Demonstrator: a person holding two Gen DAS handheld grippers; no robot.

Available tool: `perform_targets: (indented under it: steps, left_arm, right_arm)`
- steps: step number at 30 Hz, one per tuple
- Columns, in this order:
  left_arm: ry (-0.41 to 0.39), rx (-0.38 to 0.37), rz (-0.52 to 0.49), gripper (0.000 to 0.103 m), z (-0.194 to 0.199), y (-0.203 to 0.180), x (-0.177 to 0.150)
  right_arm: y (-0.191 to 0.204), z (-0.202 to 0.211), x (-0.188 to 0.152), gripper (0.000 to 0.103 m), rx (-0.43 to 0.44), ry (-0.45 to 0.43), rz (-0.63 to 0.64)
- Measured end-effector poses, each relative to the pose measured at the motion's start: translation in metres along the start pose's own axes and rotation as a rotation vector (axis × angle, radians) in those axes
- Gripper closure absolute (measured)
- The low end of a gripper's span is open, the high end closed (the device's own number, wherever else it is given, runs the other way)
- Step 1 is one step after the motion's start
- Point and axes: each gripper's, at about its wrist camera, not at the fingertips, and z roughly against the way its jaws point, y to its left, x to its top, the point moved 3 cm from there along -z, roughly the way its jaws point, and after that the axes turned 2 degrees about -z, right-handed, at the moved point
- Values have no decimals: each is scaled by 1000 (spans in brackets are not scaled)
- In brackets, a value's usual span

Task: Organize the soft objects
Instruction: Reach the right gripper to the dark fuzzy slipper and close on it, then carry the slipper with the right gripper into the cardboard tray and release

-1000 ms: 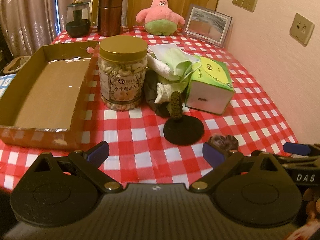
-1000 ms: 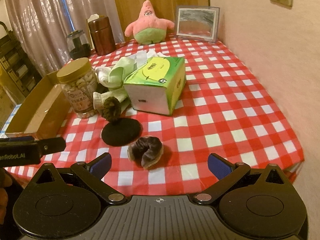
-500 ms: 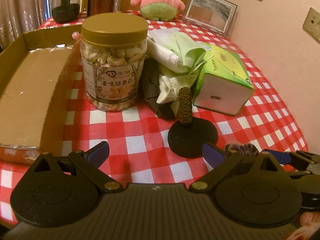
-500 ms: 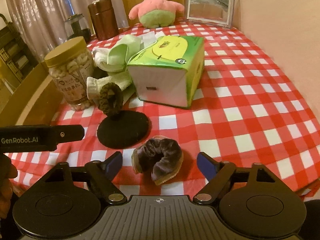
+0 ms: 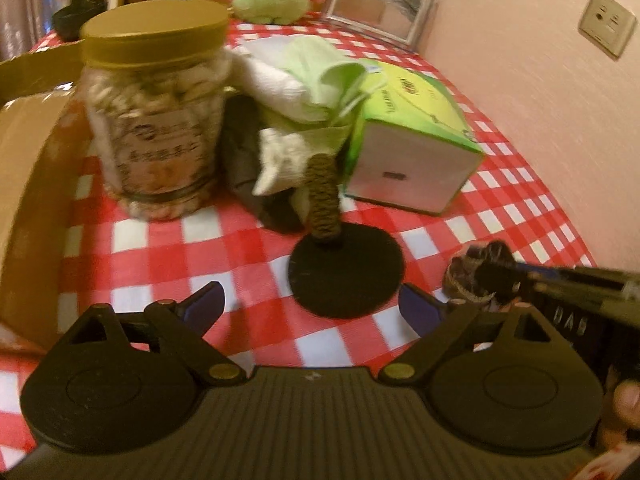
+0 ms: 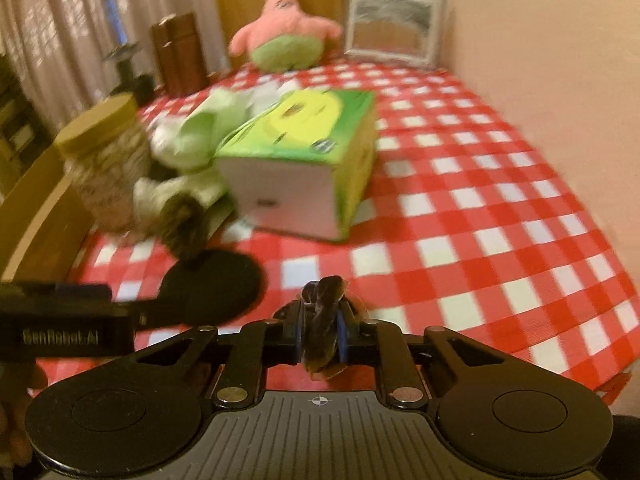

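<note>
Scrunchie point(image 6: 322, 322) is pinched upright in your right hand-held gripper point(image 6: 320, 340) just above the bench point(image 6: 480, 220) near edge, the cardboard tray point(image 5: 24, 184) lies well to its left, and your left hand-held gripper point(image 5: 310, 306), spread and empty, sits nearer that tray.

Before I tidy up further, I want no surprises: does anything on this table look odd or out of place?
Yes. Cloths are heaped in a loose pile, draped against the tissue box beside the nut jar. A brown scrunchie stands on edge on the black coaster.
</note>
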Motion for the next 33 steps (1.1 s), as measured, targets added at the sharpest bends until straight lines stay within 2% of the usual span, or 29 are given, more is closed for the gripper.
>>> perform_targets:
  steps: [12,16,19,25,33]
  left_arm:
    - [-14,27,-174,12,-36,-29,6]
    - [-10,34,-217,24,-42,-37,7]
    - [-8,48,-235,27,-42,-40,6]
    - [24,43,-223,33,-35,-41,2]
    - [21,8,-173,33,-8,-39,-8]
  right_arm:
    - [-23,1,10,88,-19,-21,-68]
    - [-24,0,10,88,-17,-19,-76]
    - [-25,1,10,88,-15,-20,-78]
    - [-23,4,10,88,-5,-21,-81]
    - [-20,16,11,88,-1,-36,-76]
